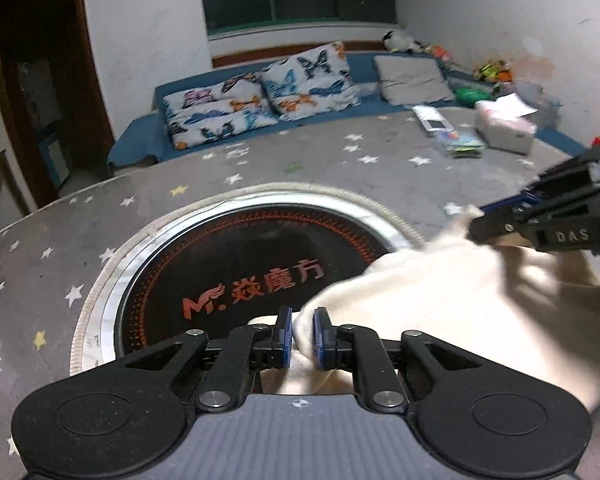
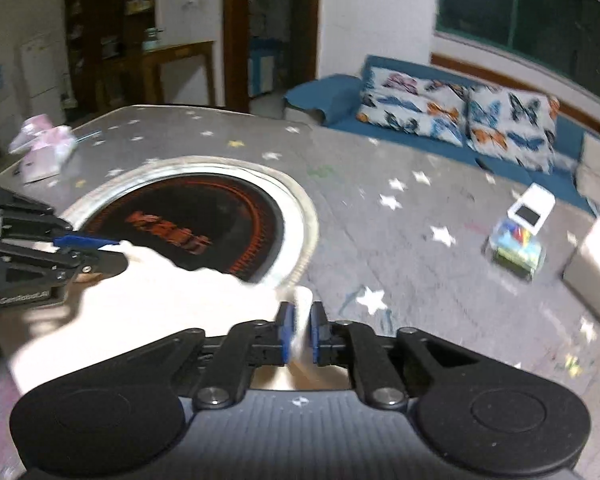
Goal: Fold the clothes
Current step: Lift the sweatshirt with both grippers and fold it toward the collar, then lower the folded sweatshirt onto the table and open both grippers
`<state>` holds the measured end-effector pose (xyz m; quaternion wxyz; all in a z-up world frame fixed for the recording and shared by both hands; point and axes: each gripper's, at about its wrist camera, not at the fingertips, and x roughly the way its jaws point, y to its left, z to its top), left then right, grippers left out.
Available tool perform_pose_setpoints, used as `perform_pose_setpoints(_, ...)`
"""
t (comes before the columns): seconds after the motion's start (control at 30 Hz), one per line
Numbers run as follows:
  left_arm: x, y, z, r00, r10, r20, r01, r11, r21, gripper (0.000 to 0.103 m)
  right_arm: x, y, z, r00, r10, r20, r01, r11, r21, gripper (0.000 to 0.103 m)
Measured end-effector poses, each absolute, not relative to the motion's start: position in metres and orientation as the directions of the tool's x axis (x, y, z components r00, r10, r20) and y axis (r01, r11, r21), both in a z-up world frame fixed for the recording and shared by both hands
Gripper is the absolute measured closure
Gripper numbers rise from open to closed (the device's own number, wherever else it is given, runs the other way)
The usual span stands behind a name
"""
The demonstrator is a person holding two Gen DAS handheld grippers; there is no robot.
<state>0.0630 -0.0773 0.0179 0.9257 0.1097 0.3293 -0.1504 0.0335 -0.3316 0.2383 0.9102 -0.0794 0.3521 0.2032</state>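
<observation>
A cream-white garment (image 1: pixel 460 292) hangs stretched between my two grippers above the grey star-patterned table (image 1: pixel 260 168). My left gripper (image 1: pixel 302 334) is shut on one edge of the garment, over the black round hotplate (image 1: pixel 260 276). My right gripper (image 2: pixel 300 332) is shut on the other edge of the garment (image 2: pixel 148 296). The right gripper also shows in the left wrist view (image 1: pixel 476 220) at the right, pinching the cloth. The left gripper also shows in the right wrist view (image 2: pixel 112 248) at the left, holding the cloth.
The hotplate (image 2: pixel 188 224) sits in a metal ring in the table (image 2: pixel 380 240). A white box (image 1: pixel 504 128), a white device (image 2: pixel 530 210) and a colourful packet (image 2: pixel 516 252) lie on the table's far right. Pink items (image 2: pixel 44 148) lie far left. A blue sofa (image 1: pixel 260 100) with butterfly cushions stands behind.
</observation>
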Motion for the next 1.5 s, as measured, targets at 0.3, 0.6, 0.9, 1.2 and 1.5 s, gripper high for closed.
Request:
perform_pose_setpoints(0.3, 0.054, -0.077, 0.036, 0.749, -0.229, -0.622, 0.331, 0.942, 0.052, 0.082, -0.003, -0.363, 0.265, 0.705, 0.321, -0.632, -0.39, 0.92, 0.033, 0.088)
perform_pose_setpoints(0.6, 0.052, -0.123, 0.035, 0.675, -0.37, -0.638, 0.453, 0.891, -0.038, 0.082, -0.011, -0.362, 0.244, 0.659, 0.339, -0.671, -0.374, 0.922, 0.099, 0.088)
perform_pose_setpoints(0.9, 0.069, -0.12, 0.026, 0.663, -0.358, -0.657, 0.403, 0.911, -0.09, 0.083, -0.002, -0.375, 0.244, 0.684, 0.323, -0.654, -0.317, 0.939, 0.132, 0.093)
perform_pose_setpoints(1.2, 0.078, -0.134, 0.019, 0.658, -0.352, -0.666, 0.398, 0.913, -0.089, 0.08, 0.016, -0.344, 0.233, 0.675, 0.324, -0.662, -0.349, 0.932, 0.101, 0.084)
perform_pose_setpoints(1.5, 0.068, -0.132, 0.025, 0.669, -0.357, -0.652, 0.398, 0.913, -0.092, 0.064, -0.009, -0.342, 0.249, 0.679, 0.33, -0.656, -0.384, 0.921, 0.066, 0.073)
